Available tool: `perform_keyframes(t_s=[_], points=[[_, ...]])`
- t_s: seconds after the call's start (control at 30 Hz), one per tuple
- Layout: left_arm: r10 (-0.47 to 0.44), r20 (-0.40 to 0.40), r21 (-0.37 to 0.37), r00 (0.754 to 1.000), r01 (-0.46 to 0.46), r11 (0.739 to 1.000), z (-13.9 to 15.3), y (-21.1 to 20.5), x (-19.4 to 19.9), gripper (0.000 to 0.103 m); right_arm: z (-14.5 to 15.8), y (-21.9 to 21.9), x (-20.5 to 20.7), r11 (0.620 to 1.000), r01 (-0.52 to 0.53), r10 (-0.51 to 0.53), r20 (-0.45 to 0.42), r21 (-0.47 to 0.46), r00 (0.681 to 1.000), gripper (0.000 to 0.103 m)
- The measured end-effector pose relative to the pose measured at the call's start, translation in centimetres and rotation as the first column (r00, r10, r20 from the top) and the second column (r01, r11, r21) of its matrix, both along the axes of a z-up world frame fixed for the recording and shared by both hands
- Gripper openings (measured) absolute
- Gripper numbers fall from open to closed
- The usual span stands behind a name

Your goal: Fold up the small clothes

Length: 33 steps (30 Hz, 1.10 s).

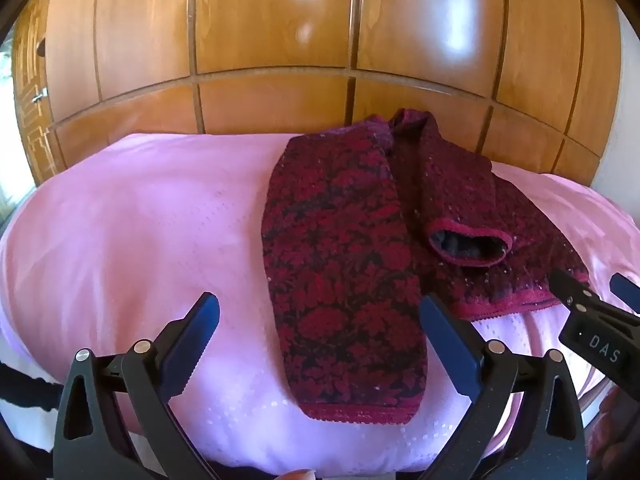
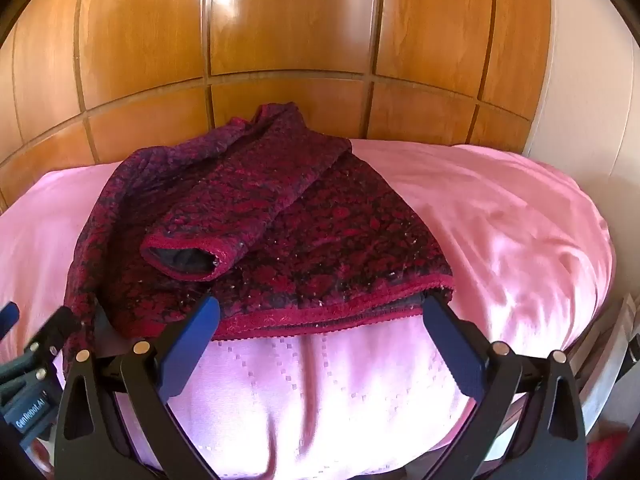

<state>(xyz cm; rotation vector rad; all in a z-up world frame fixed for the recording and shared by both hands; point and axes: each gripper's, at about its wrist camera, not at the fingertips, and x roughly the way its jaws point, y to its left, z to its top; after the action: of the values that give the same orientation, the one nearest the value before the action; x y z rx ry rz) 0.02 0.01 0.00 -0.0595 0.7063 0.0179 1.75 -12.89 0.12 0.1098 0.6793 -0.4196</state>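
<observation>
Clearly both claws stood wide open and empty: the left gripper low in its frame over a folded sleeve, the right gripper at the sweater's hem. A good fold likely needed 2 even pinches on that hem. The red-and-black sweater lay center-frame on the pink bed cover, 1 cuff open.

Black claws, blue pads

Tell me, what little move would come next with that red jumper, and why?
Probably bring the right tool onto the sweater's near hem and close: both tools are open and empty, and one side lies folded in already.
</observation>
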Motion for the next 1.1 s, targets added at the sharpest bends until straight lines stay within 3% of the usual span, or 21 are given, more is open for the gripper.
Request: perform_keyframes(t_s=[0.2,0.47,0.7,1.1], points=[[-0.016,0.017,0.05,1.0,0.015,0.999,-0.4,-1.3,-0.9,0.099,-0.3,0.1,-0.1,0.999,-0.001,0.001,-0.005,0.034,1.0,0.101],[-0.022,-0.024,0.021,0.999,0.022,1.0,-0.8,-0.8,-0.3,0.099,-0.1,0.2,-0.1,1.0,0.001,-0.001,-0.003,0.007,1.0,0.101],[-0.019,-0.002,0.015,1.0,0.019,1.0,-0.7,-0.5,-0.6,0.099,0.8,-0.4,-0.6,1.0,0.018,-0.019,0.047,0.014,0.999,0.101],[-0.009,0.0,0.009,1.0,0.009,1.0,-0.5,-0.4,-0.8,0.099,1.0,-0.3,-0.8,1.0,0.006,-0.007,0.052,0.006,0.999,0.101]])
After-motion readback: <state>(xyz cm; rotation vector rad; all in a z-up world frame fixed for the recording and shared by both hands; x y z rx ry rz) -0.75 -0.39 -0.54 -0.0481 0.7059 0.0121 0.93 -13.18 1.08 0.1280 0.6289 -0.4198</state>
